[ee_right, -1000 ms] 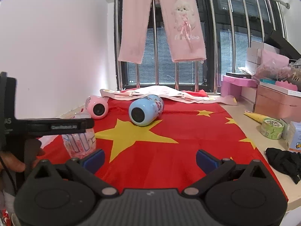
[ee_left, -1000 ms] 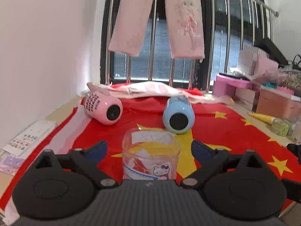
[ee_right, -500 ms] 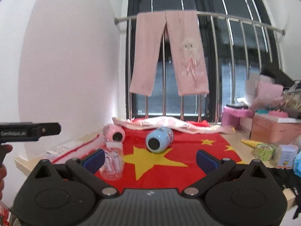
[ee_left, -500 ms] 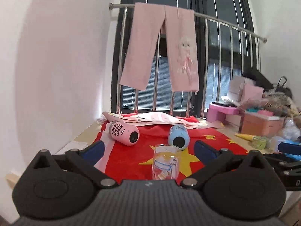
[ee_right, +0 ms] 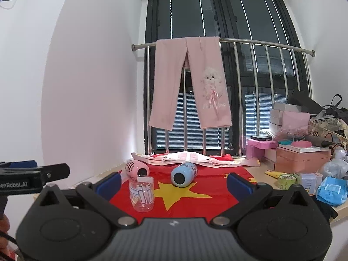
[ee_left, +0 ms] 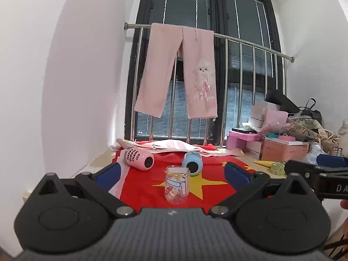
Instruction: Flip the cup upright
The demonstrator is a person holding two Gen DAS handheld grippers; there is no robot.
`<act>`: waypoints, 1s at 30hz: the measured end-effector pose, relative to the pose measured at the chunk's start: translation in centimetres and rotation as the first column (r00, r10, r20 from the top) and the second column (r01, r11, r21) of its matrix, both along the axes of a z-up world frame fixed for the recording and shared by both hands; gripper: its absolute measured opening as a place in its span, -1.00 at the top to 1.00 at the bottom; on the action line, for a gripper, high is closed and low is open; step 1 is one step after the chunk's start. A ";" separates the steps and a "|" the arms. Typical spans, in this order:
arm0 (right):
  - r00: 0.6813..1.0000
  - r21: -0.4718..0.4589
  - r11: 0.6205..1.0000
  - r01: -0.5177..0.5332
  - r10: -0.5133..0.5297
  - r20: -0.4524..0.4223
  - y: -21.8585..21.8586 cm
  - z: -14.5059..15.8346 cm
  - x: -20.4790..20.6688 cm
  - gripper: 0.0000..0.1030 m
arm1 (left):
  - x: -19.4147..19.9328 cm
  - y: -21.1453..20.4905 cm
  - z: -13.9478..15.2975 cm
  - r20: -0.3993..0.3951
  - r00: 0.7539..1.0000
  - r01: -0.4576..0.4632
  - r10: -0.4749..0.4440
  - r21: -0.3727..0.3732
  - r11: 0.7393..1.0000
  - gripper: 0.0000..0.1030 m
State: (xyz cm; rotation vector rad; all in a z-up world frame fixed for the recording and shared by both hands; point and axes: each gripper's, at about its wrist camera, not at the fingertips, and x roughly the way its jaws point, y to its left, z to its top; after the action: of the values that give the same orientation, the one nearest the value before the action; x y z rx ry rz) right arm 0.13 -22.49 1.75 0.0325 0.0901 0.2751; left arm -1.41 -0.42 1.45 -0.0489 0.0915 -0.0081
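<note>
Both the left tool (ee_left: 171,173) and the right tool (ee_right: 173,180) are spread wide, holding nothing. The clear cup (ee_left: 177,184) stands upright at lower centre on the red flag cloth (ee_left: 217,192), in front of the toppled pink cup (ee_left: 138,158) and blue cup (ee_left: 192,163).

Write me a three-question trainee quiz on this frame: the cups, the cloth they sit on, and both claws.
1. True or false: the clear glass cup stands upright on the red flag cloth.
2. Multiple choice: how does the blue cup lie? A) upright B) on its side C) upside down inside the glass cup
3. Fill in: the left claw and the right claw are both ____ and hold nothing.

Key
1. True; its open mouth faces up.
2. B; the pink cup lies on its side too.
3. Open; the glass cup stands apart from the fingers of both.
</note>
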 end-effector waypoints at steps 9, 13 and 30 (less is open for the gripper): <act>1.000 0.006 1.000 -0.001 0.001 -0.010 0.1 -0.1 0.2 -1.00 | 0.2 0.2 -0.5 -0.018 1.000 -0.004 0.004 -0.009 1.000 -1.00; 1.000 0.010 1.000 -0.001 0.002 -0.011 0.1 -0.2 0.2 -1.00 | 0.2 0.3 -0.6 -0.024 1.000 -0.007 0.007 -0.010 1.000 -1.00; 1.000 0.010 1.000 -0.005 0.005 -0.016 0.1 -0.3 0.3 -1.00 | -0.1 0.6 -0.8 -0.029 1.000 -0.006 0.005 -0.016 1.000 -1.00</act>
State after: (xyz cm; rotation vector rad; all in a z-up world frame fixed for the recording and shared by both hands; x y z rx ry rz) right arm 0.40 -22.39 1.45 0.0446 0.1044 0.2803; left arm -1.48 0.14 0.65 -0.0654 0.1202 -0.0029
